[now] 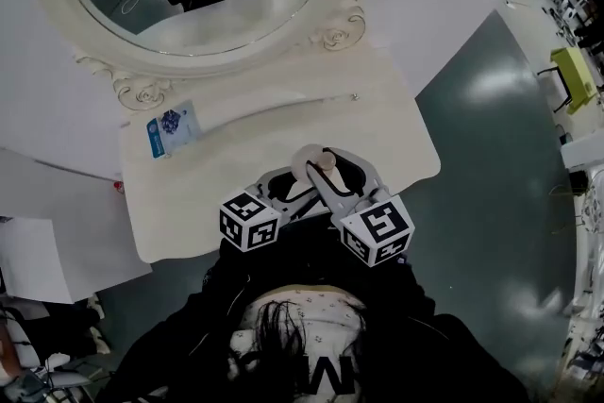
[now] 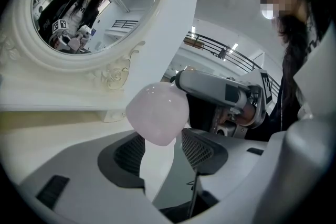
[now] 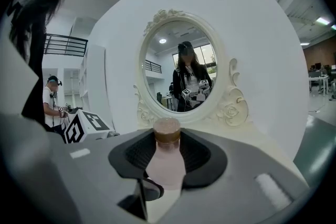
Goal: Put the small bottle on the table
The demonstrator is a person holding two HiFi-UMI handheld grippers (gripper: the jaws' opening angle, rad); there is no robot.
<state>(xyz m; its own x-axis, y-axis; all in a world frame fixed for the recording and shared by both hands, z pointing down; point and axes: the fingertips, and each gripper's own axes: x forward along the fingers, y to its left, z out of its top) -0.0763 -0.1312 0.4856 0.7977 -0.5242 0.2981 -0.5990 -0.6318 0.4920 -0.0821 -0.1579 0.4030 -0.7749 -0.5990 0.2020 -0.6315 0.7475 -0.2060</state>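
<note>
Left gripper [image 2: 160, 139] and right gripper [image 3: 168, 160] fingers both clamp the small bottle [image 1: 324, 162] over the counter [image 1: 236, 156]; I'd lower it upright, then release.

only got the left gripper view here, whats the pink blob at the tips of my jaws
Observer: That is a small bottle, pink with a brown cap. The right gripper view shows it upright, with the right gripper shut on it, one jaw against each side.
Operator: ok and whats underneath it
Observer: In the head view it shows against the front part of the cream table, close to the near edge. I cannot tell whether it touches the top.
</note>
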